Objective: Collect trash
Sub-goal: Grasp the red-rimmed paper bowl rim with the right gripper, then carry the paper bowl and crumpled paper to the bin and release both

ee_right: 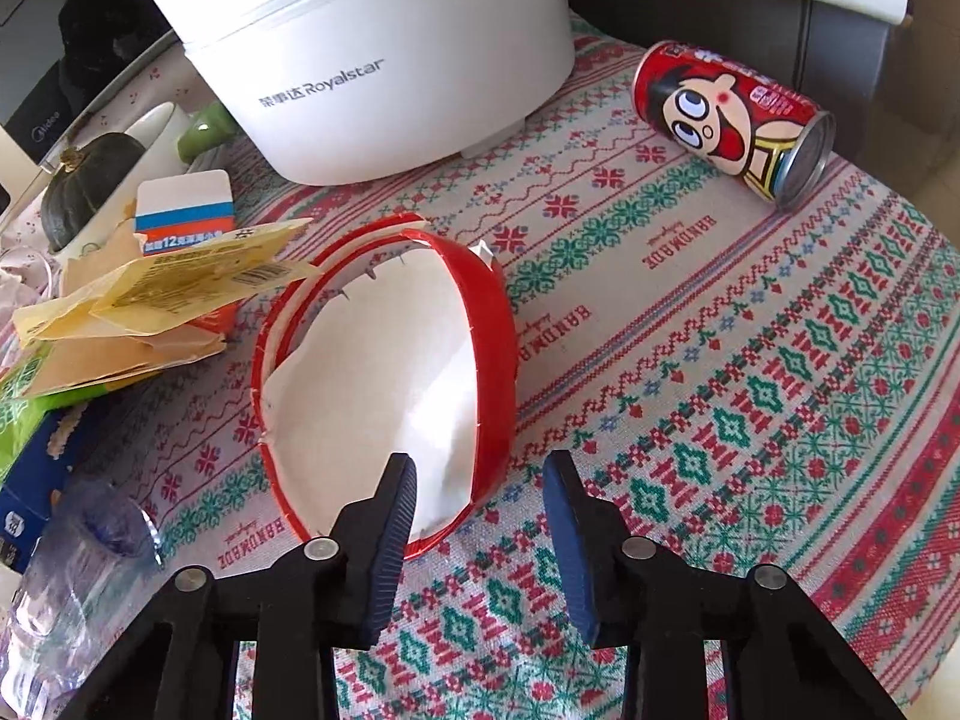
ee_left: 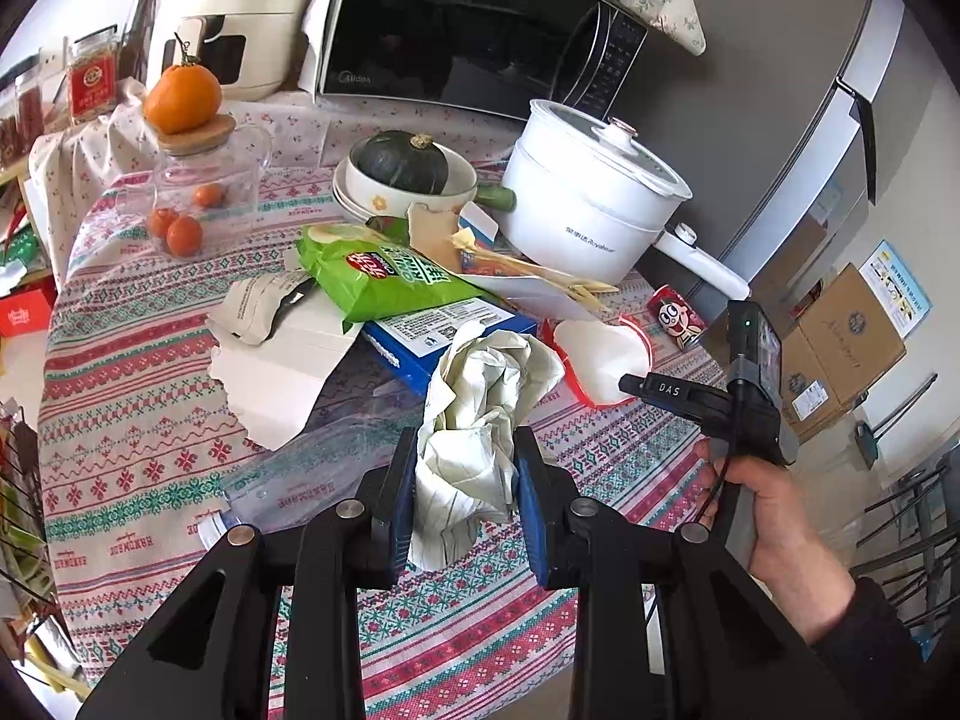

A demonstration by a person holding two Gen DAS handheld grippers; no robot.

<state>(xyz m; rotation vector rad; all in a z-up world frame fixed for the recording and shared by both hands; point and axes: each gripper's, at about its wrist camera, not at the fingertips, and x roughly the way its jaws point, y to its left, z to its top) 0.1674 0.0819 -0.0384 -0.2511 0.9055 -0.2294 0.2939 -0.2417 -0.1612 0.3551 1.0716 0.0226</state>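
A crumpled pale paper wad hangs above the patterned tablecloth, and my left gripper is shut on it. A torn red-rimmed paper bowl lies on its side; in the left wrist view the bowl is just right of the wad. My right gripper stands over the bowl's near rim. One finger is in front of the white inside, the other is outside, and a gap shows at the pads. A red cartoon can lies on its side farther right. More litter lies left: green snack bag, yellow wrapper, clear plastic bottle.
A white electric pot stands behind the bowl. A microwave, a dish with a dark squash and a glass jar with oranges fill the back. A blue box lies under the snack bag. The table drops off right of the can.
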